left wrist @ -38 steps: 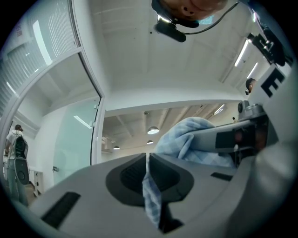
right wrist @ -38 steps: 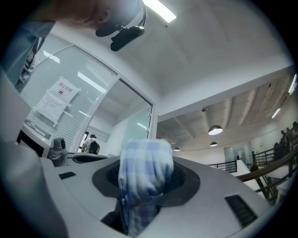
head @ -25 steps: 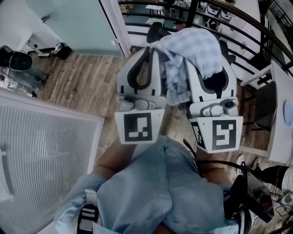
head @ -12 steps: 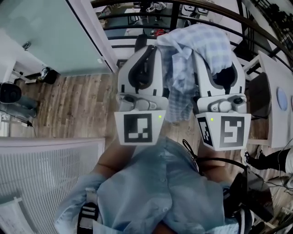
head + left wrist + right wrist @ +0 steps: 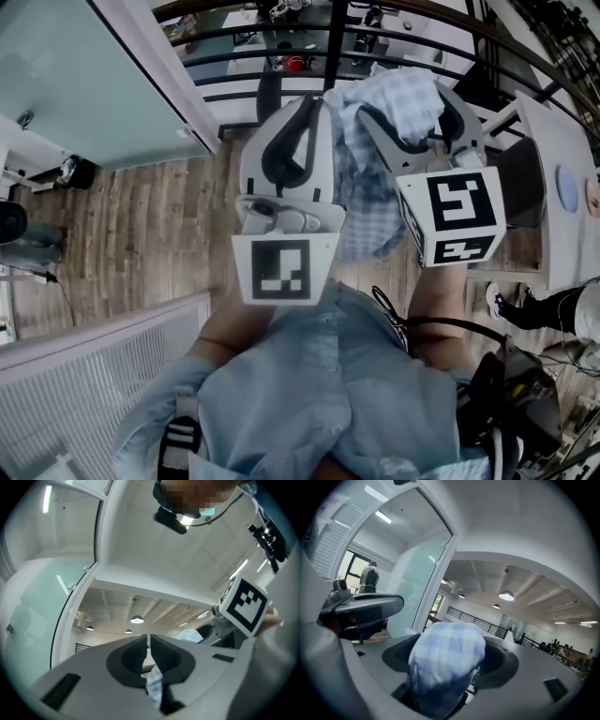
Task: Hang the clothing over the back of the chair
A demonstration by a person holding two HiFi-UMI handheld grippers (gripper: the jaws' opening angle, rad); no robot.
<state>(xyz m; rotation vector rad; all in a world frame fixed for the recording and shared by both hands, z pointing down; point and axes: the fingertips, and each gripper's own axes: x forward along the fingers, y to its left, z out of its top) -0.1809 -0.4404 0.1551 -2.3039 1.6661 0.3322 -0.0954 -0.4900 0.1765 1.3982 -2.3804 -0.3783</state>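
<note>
The clothing [image 5: 394, 94] is a pale blue checked shirt, bunched between my two grippers with a tail hanging down [image 5: 364, 220]. My left gripper [image 5: 309, 108] is shut on a fold of it, which shows as cloth [image 5: 154, 684] pinched just behind the closed tips of the left gripper [image 5: 148, 641]. My right gripper [image 5: 417, 108] is rolled to one side. Its jaws have just been opening and now stand wide. A wad of shirt [image 5: 447, 653] lies between them, with the right gripper [image 5: 450, 644] pads apart from it.
A black railing [image 5: 328, 37] runs across ahead, with a frosted glass wall [image 5: 84, 84] to the left. A white table [image 5: 562, 216] and a dark chair [image 5: 525, 192] stand at the right. A white slatted panel [image 5: 94, 375] lies low on the left above the wood floor [image 5: 141, 225].
The right gripper has rolled, so its marker cube now sits higher and tilted. Both grippers swung right across the room with the shirt, and the glass wall slid left.
</note>
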